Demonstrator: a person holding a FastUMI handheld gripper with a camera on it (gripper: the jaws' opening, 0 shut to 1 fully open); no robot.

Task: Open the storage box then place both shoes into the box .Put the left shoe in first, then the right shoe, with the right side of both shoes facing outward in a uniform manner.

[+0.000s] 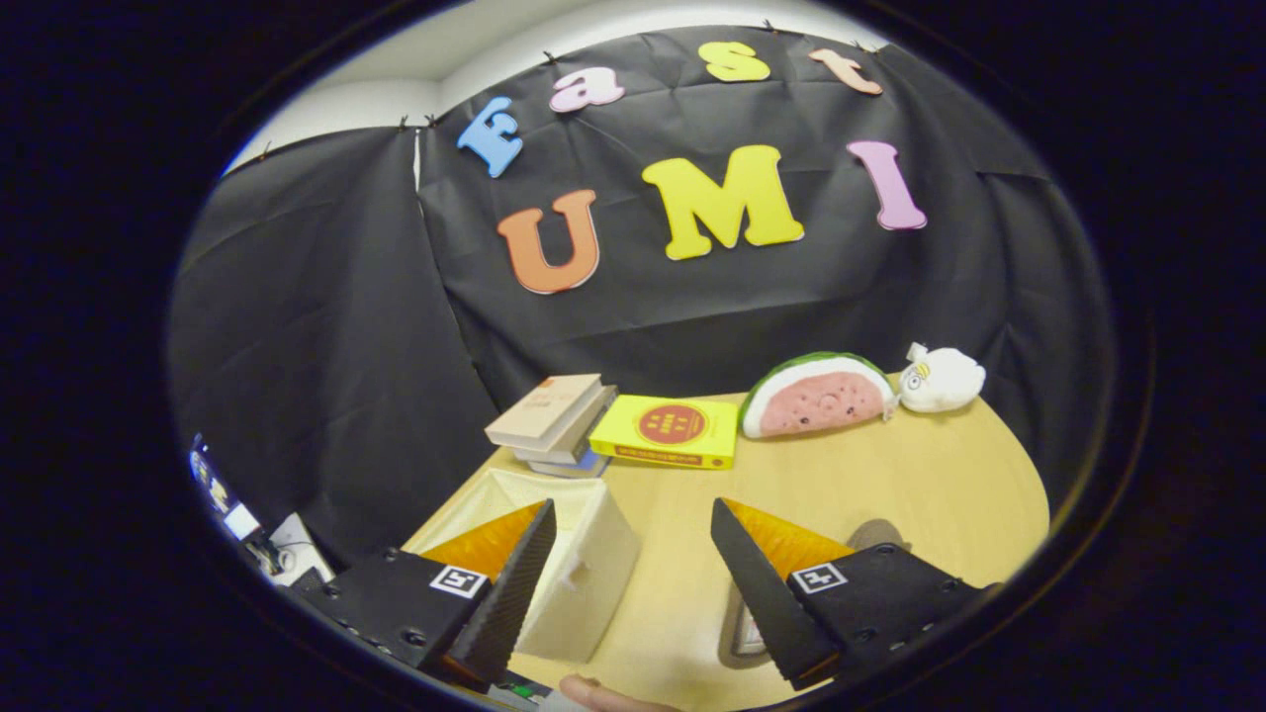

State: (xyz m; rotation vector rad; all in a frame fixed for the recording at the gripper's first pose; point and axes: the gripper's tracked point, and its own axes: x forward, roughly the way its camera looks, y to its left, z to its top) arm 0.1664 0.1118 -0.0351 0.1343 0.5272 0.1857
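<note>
The hand-held gripper (633, 574) hovers above a wooden table (890, 494), fingers spread wide and empty. A white storage box (584, 574) sits beneath the left finger; stacked books (552, 423), a yellow book (669, 431), a watermelon plush (817, 396) and a white plush toy (942, 380) line the far edge.

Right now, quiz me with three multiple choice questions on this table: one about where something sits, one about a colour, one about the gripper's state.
1. The watermelon plush lies
A. between the yellow book and the white plush toy
B. inside the storage box
C. on the stack of books

2. The book lying alone is
A. blue
B. yellow
C. green

3. The gripper is
A. shut on a book
B. shut on nothing
C. open

Answers: 1 A, it lies between the two. 2 B, its cover is yellow. 3 C, bare tabletop shows between the fingers.
</note>
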